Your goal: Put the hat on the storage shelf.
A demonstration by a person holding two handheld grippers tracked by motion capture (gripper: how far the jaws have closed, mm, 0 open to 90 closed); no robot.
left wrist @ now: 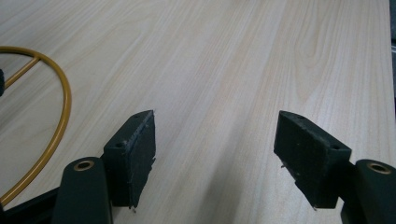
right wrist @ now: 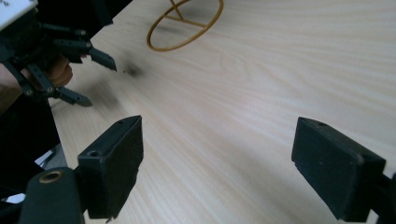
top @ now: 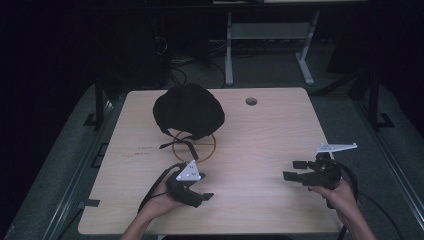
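Observation:
A black cap (top: 188,110) with loose straps lies on the far left-middle of the wooden table (top: 260,130), overlapping the far edge of a yellow ring mark (top: 212,146) on the tabletop. My left gripper (top: 205,186) is held low near the front edge, jaws pointing right and open, with nothing between them (left wrist: 215,140). The ring mark (left wrist: 65,102) lies to its left. My right gripper (top: 294,170) hovers at the right side, pointing left, open and empty (right wrist: 217,149). Its view shows the left gripper (right wrist: 95,81) and the ring mark (right wrist: 187,23) farther off.
A round cable hole (top: 251,101) sits in the table near the far edge. Beyond the table stand a white desk frame (top: 229,55) and cables on a dark floor. Bare wood stretches between the two grippers.

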